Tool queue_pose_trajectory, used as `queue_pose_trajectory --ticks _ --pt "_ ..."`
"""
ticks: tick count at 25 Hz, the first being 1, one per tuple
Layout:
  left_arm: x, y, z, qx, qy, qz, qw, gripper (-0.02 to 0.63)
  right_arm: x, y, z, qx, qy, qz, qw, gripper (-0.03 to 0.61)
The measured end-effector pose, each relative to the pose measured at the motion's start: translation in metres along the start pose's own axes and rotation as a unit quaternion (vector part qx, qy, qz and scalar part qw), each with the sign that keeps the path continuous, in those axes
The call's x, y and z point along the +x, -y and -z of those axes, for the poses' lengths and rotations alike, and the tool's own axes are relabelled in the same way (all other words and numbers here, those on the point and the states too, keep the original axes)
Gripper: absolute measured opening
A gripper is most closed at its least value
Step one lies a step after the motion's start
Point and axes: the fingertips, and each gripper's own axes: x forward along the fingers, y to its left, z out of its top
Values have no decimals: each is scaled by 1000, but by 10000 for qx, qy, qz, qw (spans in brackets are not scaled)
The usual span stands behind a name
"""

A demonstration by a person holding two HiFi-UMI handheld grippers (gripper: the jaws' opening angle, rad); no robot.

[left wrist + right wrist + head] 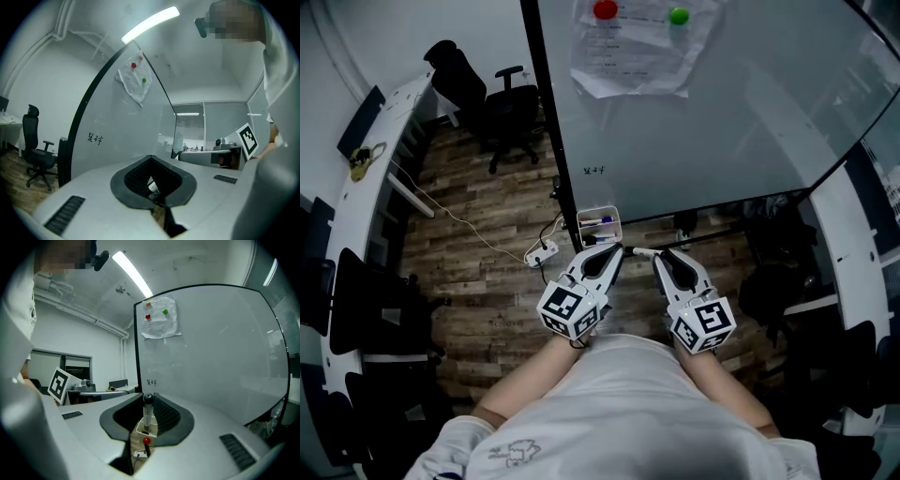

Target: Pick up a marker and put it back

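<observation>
The right gripper (pixel 662 254) has its jaws clenched on a marker (pixel 643 251). In the right gripper view, the marker (pixel 147 412) stands upright in the hollow between the two dark pads, with its black cap at the top and its pale barrel running down between them. From the head view, the marker sticks out sideways from the right gripper's tip toward the left gripper (pixel 616 249), and its free end lies just beside that gripper's tip. I cannot tell whether the two touch.

The left gripper's jaws are drawn together on nothing. In its own view, the left gripper (pixel 153 188) shows only a narrow slit between the pads, with a small white, labelled object beyond it that is too small to name.

Both grippers are held side by side in front of the person's body and point at the lower left corner of a whiteboard (pixel 722 122). A white tray (pixel 617 225) sits at that corner, just ahead of the gripper tips, with other markers lying in it. In the right gripper view, the tray (pixel 139 428) shows below the held marker, through the gap between the jaws.

The whiteboard carries a small scribble (pixel 595 171) and a sheet of paper (pixel 637 56) under a red magnet (pixel 606 9) and a green magnet (pixel 678 15). An office chair (pixel 487 98) stands on the wooden floor (pixel 487 216) to the left.
</observation>
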Motion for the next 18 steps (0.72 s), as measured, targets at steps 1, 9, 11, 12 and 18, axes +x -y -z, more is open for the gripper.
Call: queue_pose_trajectory --ticks 1,9,11,12,18 --pt "-1 8 5 -17 0 -64 10000 5 -7 2 4 14 -37 -60 10000 74" --pt "-26 55 38 -156 -48 -643 9978 5 -54 -3 28 102 -276 -547 9981 74" --pt "-34 63 43 -164 -46 -748 9971 5 -62 -8 33 98 -313 -671 9972 74" --pt "-37 66 45 -169 -48 -791 9967 5 -65 -11 35 100 -330 -723 9968 74" --pt "-52 74 54 -183 -61 -1009 9947 5 -72 -20 43 124 -391 -903 9951 74"
